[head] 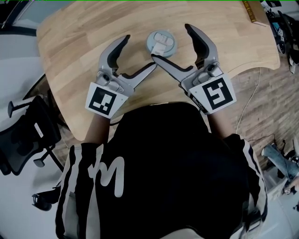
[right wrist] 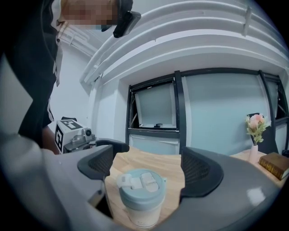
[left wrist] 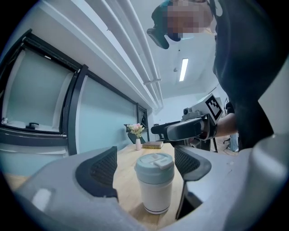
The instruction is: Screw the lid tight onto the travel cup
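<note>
The travel cup (head: 161,43) stands upright on the wooden table (head: 74,46), a white body under a pale blue lid with a white flip tab. In the left gripper view the cup (left wrist: 155,189) stands just ahead of the wide-apart jaws of my left gripper (left wrist: 145,154), clear of both pads. The right gripper view has the cup's lid (right wrist: 141,186) low between the spread jaws of my right gripper (right wrist: 147,158), untouched. From the head view, my left gripper (head: 141,51) and my right gripper (head: 171,42) flank the cup from the near side, both open, inner jaws almost crossing.
A book (head: 252,10) lies at the table's far right edge, and a small vase of flowers (left wrist: 137,135) stands near it. A black office chair (head: 23,135) stands left of the table. A thin cable (head: 247,107) trails on the floor at the right.
</note>
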A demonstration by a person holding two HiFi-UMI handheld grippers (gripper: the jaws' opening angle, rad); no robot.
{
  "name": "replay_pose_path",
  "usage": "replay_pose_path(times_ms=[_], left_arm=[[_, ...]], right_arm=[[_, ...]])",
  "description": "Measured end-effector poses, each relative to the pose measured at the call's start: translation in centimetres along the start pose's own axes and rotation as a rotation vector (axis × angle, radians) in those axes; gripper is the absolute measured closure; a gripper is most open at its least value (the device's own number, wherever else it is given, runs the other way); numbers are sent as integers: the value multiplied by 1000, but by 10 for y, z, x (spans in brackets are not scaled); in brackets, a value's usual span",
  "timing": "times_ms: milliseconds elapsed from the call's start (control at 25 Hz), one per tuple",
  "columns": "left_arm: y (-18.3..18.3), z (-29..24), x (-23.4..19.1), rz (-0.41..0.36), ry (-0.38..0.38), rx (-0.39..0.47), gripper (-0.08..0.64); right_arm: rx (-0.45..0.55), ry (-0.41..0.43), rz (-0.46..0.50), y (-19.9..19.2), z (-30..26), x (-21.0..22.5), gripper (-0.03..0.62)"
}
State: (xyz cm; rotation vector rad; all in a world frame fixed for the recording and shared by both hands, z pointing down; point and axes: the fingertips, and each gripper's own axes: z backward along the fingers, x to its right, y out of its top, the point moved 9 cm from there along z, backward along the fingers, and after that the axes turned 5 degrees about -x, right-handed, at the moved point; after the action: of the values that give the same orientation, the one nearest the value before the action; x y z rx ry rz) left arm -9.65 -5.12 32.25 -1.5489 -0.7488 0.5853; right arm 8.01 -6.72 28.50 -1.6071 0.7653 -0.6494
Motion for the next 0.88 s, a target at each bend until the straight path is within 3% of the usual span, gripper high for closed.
replay_pose_path(times_ms=[880], left_arm=[[41, 13, -20, 19, 59, 12, 166]], right_arm=[[18, -110, 0, 19, 7, -3, 166]])
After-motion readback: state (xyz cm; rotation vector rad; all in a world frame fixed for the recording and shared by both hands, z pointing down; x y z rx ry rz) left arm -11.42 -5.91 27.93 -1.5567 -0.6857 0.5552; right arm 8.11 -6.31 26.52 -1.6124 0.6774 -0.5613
